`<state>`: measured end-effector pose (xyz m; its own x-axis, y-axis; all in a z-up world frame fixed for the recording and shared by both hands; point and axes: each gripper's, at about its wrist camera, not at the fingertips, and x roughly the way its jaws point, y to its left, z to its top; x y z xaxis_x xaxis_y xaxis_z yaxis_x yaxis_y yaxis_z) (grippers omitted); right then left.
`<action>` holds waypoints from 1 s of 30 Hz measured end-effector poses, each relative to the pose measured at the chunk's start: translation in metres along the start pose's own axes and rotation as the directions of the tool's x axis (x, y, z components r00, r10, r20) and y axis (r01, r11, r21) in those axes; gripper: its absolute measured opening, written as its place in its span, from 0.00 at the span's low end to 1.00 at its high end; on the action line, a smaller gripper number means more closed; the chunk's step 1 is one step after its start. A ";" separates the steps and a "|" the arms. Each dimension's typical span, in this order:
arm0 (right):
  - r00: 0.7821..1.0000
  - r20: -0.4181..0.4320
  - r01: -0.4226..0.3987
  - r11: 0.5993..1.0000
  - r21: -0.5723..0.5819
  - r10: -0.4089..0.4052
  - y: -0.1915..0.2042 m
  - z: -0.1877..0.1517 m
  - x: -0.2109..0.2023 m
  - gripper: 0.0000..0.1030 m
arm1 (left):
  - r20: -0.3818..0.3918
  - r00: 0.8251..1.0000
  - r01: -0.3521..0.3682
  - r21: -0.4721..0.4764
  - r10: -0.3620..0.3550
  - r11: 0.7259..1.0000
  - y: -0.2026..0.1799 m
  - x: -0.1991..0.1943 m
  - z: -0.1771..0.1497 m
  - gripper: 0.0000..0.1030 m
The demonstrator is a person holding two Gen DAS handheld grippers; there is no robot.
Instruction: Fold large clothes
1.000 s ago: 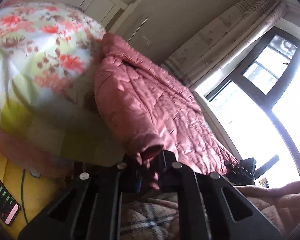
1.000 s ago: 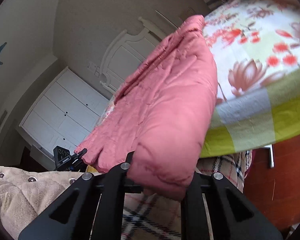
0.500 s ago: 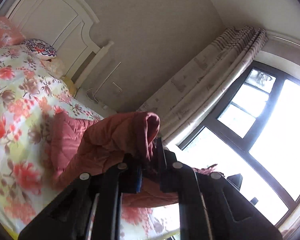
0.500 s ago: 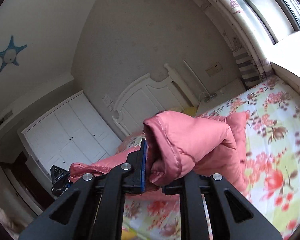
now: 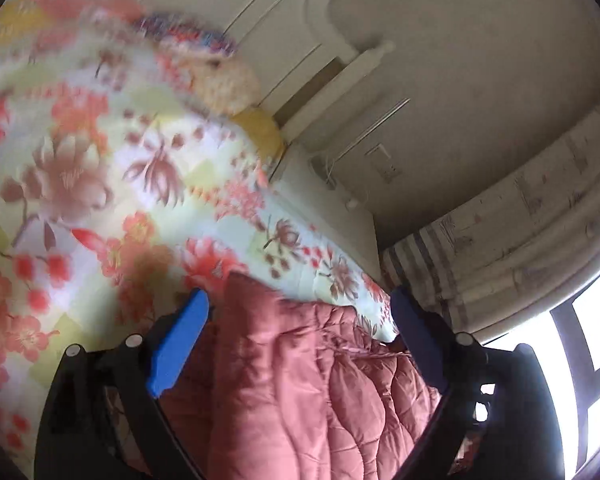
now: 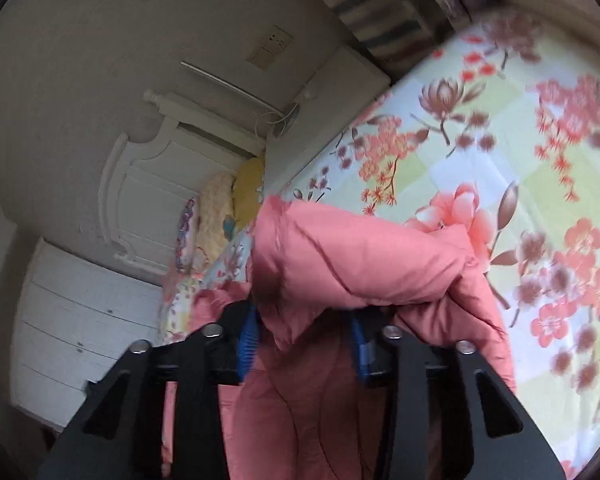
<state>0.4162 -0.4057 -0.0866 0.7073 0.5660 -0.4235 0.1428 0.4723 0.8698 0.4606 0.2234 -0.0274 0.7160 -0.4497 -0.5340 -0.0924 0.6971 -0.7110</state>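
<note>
Pink quilted jacket [image 5: 300, 392] lies on the floral bedspread [image 5: 100, 184] near the bed's window-side edge. Left tool [image 5: 300, 320] has just been opening; its blue pads [image 5: 176, 344] stand wide, clear of the fabric between them. Right tool [image 6: 304, 336] has also just been opening, a puffy fold bunched between its jaws, pads apparently clear.

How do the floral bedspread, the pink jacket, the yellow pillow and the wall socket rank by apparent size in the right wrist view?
1. floral bedspread
2. pink jacket, though it lies nearest the camera, which enlarges it
3. yellow pillow
4. wall socket
</note>
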 end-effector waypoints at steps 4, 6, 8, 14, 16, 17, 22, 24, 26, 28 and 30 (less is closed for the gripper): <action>0.999 0.033 -0.026 0.987 -0.159 0.032 0.011 0.011 -0.025 0.88 | -0.094 0.995 0.015 0.020 -0.013 1.000 0.037 -0.003 0.007 0.91; 0.994 0.049 0.105 0.949 -0.298 -0.095 0.017 0.015 -0.032 0.88 | -0.134 0.991 0.016 0.075 -0.006 0.997 0.044 -0.008 0.006 0.91; 0.975 0.059 0.222 0.898 -0.379 -0.216 0.013 0.016 -0.029 0.88 | -0.188 0.982 0.023 0.136 0.003 0.990 0.047 -0.010 0.002 0.93; 0.934 0.004 0.314 0.816 -0.485 -0.357 -0.004 0.002 0.003 0.81 | -0.240 0.967 -0.009 0.295 0.084 0.955 0.023 0.010 -0.020 0.93; 0.930 0.023 0.318 0.772 -0.550 -0.367 0.007 -0.007 0.005 0.68 | -0.211 0.974 -0.009 0.327 0.083 0.945 0.012 0.013 -0.024 0.79; 0.924 0.046 0.332 0.736 -0.590 -0.380 0.015 -0.014 0.004 0.56 | -0.200 0.976 -0.007 0.355 0.083 0.935 0.006 0.014 -0.027 0.65; 0.913 0.238 0.395 0.574 -0.718 -0.330 0.067 -0.043 -0.025 0.12 | -0.056 0.996 -0.027 0.540 0.068 0.841 -0.050 -0.018 -0.042 0.05; 0.916 0.277 0.396 0.554 -0.732 -0.289 0.091 -0.047 -0.043 0.11 | -0.004 1.000 -0.018 0.585 0.025 0.811 -0.076 -0.041 -0.037 0.05; 0.907 0.311 0.418 0.537 -0.732 -0.282 0.112 -0.039 -0.046 0.11 | 0.034 0.999 -0.041 0.615 0.026 0.787 -0.098 -0.045 -0.025 0.05; 0.880 0.351 0.473 0.534 -0.701 -0.319 0.118 -0.023 -0.033 0.11 | 0.075 0.992 -0.126 0.637 0.102 0.760 -0.115 -0.027 -0.011 0.05; 0.856 0.352 0.514 0.552 -0.656 -0.378 0.107 -0.008 -0.011 0.11 | 0.112 0.967 -0.245 0.664 0.231 0.706 -0.117 0.006 -0.004 0.06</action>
<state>0.4183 -0.3563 0.0089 0.7953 0.0679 -0.6024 -0.0119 0.9953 0.0964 0.4730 0.1369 0.0510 0.7482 -0.2114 -0.6289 0.2189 0.9735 -0.0669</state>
